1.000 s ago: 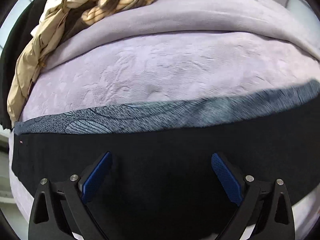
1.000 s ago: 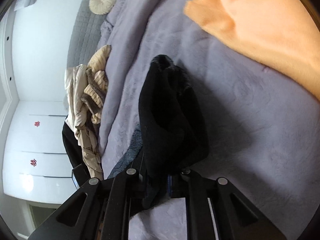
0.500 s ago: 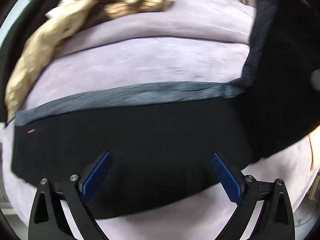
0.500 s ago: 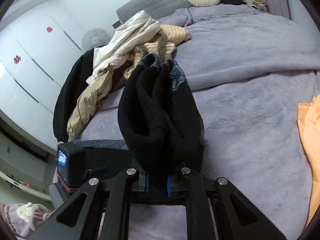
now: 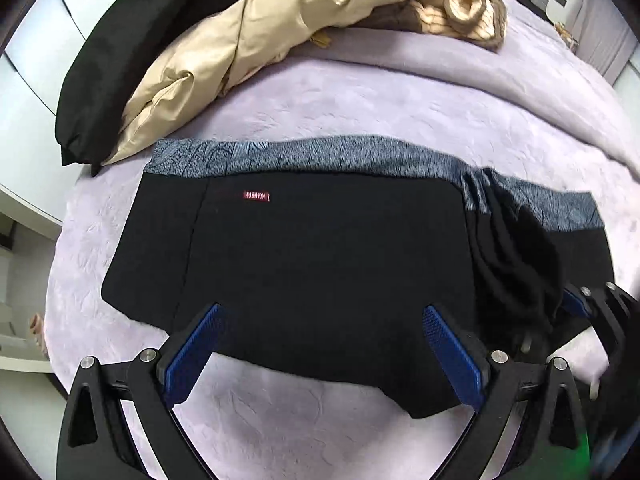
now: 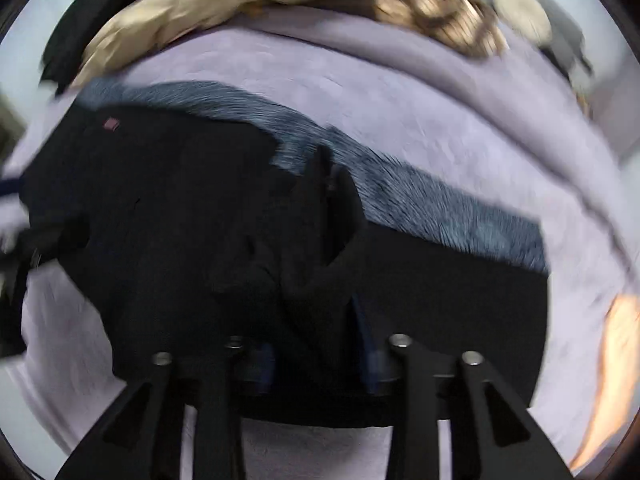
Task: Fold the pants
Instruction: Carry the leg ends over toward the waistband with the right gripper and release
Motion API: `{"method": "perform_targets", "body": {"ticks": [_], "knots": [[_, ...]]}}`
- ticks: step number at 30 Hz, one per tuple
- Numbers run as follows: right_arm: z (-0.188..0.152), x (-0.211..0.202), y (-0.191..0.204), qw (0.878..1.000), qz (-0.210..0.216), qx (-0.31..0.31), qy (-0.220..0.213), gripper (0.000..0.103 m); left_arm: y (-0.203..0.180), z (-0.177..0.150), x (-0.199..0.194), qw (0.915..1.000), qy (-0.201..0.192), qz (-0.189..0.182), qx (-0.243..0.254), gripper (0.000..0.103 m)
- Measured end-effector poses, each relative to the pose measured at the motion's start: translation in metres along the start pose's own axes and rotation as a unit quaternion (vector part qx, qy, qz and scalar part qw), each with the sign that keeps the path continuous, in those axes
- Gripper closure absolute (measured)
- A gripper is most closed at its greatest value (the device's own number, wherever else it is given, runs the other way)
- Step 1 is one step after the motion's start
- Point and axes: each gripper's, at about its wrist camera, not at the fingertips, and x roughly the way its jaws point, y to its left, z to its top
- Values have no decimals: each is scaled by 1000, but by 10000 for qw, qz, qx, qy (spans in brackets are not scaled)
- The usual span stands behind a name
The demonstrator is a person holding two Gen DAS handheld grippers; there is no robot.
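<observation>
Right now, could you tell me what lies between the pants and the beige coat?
In the left wrist view, only a bare strip of the lilac blanket separates the pants from the beige coat.

Lavender plush bedspread (image 5: 360, 92) across the bed. Heaped at far edge: beige coat (image 5: 224, 52), black garment (image 5: 120, 40), striped tan knit (image 5: 460, 4). White cabinet fronts (image 5: 36, 48) at left. Even, bright light.

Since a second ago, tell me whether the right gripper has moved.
Yes. The right gripper, with the pants bunched between its fingers, swung down from facing the headboard; the beige clothes pile now sits above it.
</observation>
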Motion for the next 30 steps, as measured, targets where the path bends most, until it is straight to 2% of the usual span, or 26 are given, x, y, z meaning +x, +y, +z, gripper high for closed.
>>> {"method": "perform_targets", "body": {"ticks": [2,3,5,6,7,8,9,10,12,13,14,15,16,18,20,22,23,24,25,26,28,29,30], "knots": [[-5,-24,0,9993,269,-165,-214,52,1,9,-2,10000,-28,-70,-52,2],[-9,-36,-9,9981,551,-14,-283,52,-7,10,-3,9999,-23,-129,-80,2],[-22,-47,-48,9883,1193,916,-271,52,-20,18,-5,9991,23,-413,-104,2],[-35,-46,-78,9723,1618,1671,-211,52,-29,22,-7,9985,45,-548,-81,2],[-48,-39,-103,9501,2001,2392,-110,52,-39,25,-7,9974,77,-719,-34,2],[-63,-29,-126,9250,2284,3037,7,52,-50,26,-6,9958,138,-899,33,2],[-80,-15,-149,8945,2541,3674,186,52,-61,28,-1,9938,231,-1086,112,2],[-93,-4,-162,8705,2772,4057,293,52,-75,30,6,9912,380,-1254,211,2],[-115,16,-181,8236,3176,4686,365,52,-100,30,19,9882,558,-1375,366,7],[-123,25,-187,8040,3317,4920,393,52,-111,29,26,9881,585,-1352,438,13],[-129,33,-190,7853,3450,5125,403,52,-119,28,32,9878,665,-1324,481,29],[-137,40,-192,7669,3545,5333,417,52,-125,28,40,9864,816,-1333,507,39],[-145,46,-192,7470,3638,5547,430,52,-130,26,50,9847,991,-1351,481,43],[-150,55,-192,7235,3738,5791,387,57,-135,22,57,9857,1022,-1251,473,47],[-148,65,-195,7212,3728,5824,416,98,-139,20,55,9873,921,-1165,573,53],[-135,65,-198,7255,3738,5764,416,98,-140,19,46,9873,880,-1164,631,65],[-130,57,-198,7344,3761,5639,340,98,-138,18,38,9870,858,-1205,635,68],[-126,46,-196,7489,3780,5436,275,98,-135,16,31,9878,816,-1170,627,68],[-120,42,-194,7568,3776,5328,276,98,-132,12,27,9887,784,-1129,603,68],[-121,39,-191,7601,3755,5293,313,98,-130,6,28,9892,794,-1080,597,68],[-122,48,-186,7538,3741,5381,474,98,-131,-2,40,9898,877,-942,607,68],[-120,58,-183,7558,3664,5396,581,98,-133,-4,47,9897,915,-927,598,68],[-121,69,-180,7649,3546,5331,709,99,-136,-6,53,9904,861,-894,616,66]]}}
